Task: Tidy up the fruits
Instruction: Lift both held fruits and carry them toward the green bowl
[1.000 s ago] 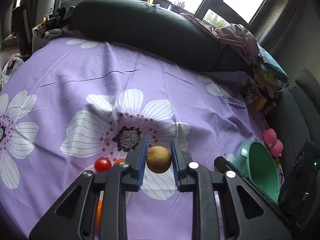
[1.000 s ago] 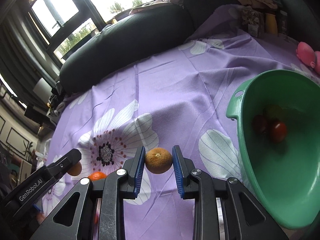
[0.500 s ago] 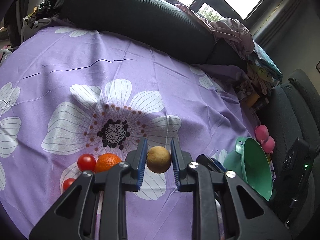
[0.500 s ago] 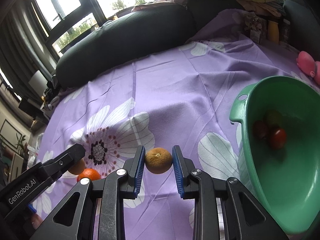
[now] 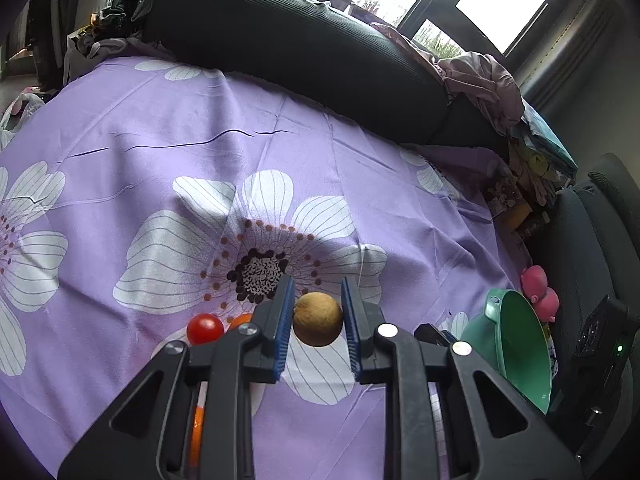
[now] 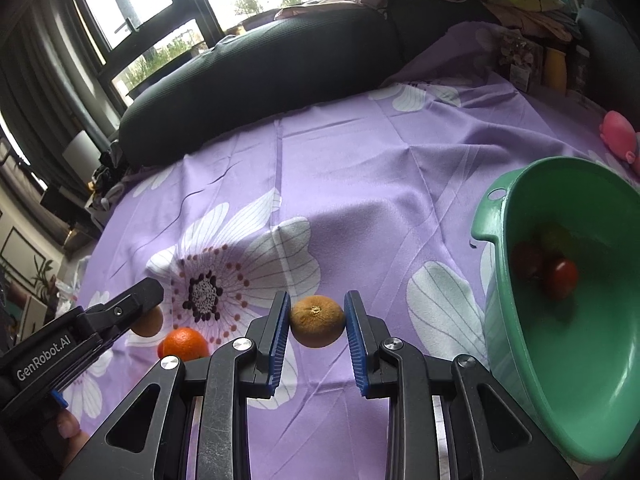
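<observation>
Nearest, in the left wrist view: left gripper [image 5: 318,322] with jaws pinching a dull yellow-brown fruit [image 5: 318,319], lifted clear of the purple flowered sheet [image 5: 200,152]. Likewise in the right wrist view: right gripper [image 6: 317,322] with jaws clamped on a brownish mandarin [image 6: 317,321], stem scar facing the camera, also held off the cloth. Both picked, neither delivered.

Just beyond, left on the cloth: a bright orange [image 6: 183,344] near the dark-centred flower print, a red cherry tomato [image 5: 205,329] beside it, and possibly another orange piece glimpsed low between the left gripper's arms, too hidden to name.

To the right, the green bowl [image 6: 520,380], tilted toward the camera, already holding a red tomato [image 6: 563,278], a darker red fruit [image 6: 527,261] and a greenish one [image 6: 556,239] touching each other near its wall.

Farther back: a long dark bolster [image 5: 300,52], heaped clothes [image 5: 484,80], windows.

Judged roughly midway: three in the bowl, two in transit, at least two waiting on the sheet
</observation>
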Action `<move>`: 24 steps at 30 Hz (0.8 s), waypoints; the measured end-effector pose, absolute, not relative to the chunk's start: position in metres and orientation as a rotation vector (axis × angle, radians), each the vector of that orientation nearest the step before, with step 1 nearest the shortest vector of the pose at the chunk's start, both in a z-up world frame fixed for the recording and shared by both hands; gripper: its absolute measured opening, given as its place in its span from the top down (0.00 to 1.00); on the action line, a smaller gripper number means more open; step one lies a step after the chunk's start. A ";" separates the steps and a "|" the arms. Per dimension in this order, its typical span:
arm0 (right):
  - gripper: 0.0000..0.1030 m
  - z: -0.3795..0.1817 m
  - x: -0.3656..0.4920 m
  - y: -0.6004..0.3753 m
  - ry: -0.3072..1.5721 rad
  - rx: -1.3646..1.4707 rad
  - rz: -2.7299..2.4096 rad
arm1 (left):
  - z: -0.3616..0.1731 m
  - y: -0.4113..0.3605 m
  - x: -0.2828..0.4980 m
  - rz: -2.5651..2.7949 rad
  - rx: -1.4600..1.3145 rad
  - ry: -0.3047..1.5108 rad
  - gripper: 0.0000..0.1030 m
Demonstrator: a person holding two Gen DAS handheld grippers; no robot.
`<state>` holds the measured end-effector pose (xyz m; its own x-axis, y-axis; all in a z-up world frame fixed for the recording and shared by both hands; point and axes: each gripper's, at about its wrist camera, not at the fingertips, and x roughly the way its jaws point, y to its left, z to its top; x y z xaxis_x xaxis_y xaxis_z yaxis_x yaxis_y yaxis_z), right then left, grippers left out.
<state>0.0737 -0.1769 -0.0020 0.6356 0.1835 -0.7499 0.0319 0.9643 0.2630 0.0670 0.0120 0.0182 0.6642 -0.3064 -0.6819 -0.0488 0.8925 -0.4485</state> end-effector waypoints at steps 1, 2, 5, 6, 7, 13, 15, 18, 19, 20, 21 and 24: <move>0.73 -0.003 0.074 -0.176 0.884 0.265 0.090 | 0.019 0.013 0.067 -0.151 -0.468 0.835 0.77; 0.73 -0.003 0.074 -0.175 0.886 0.262 0.090 | 0.019 0.013 0.066 -0.151 -0.476 0.834 0.77; 0.73 0.000 0.073 -0.175 0.874 0.263 0.079 | 0.020 0.011 0.065 -0.157 -0.473 0.834 0.77; 0.73 0.001 0.073 -0.175 0.870 0.264 0.075 | 0.021 0.009 0.064 -0.164 -0.470 0.833 0.77; 0.73 0.001 0.072 -0.175 0.868 0.264 0.071 | 0.022 0.009 0.063 -0.171 -0.475 0.828 0.77; 0.73 0.010 0.069 -0.180 0.833 0.281 0.059 | 0.033 0.008 0.055 -0.216 -0.493 0.791 0.77; 0.73 0.010 0.067 -0.181 0.826 0.281 0.058 | 0.035 0.007 0.053 -0.224 -0.491 0.786 0.77; 0.73 0.011 0.066 -0.181 0.822 0.276 0.058 | 0.037 0.005 0.052 -0.230 -0.498 0.779 0.77; 0.73 0.011 0.066 -0.181 0.819 0.276 0.057 | 0.038 0.004 0.052 -0.236 -0.501 0.776 0.77; 0.73 0.012 0.066 -0.182 0.816 0.275 0.055 | 0.040 0.003 0.052 -0.243 -0.502 0.772 0.77; 0.73 0.013 0.066 -0.183 0.814 0.275 0.052 | 0.042 0.002 0.051 -0.251 -0.502 0.765 0.77; 0.73 0.015 0.065 -0.185 0.804 0.285 0.051 | 0.047 0.001 0.047 -0.270 -0.498 0.745 0.77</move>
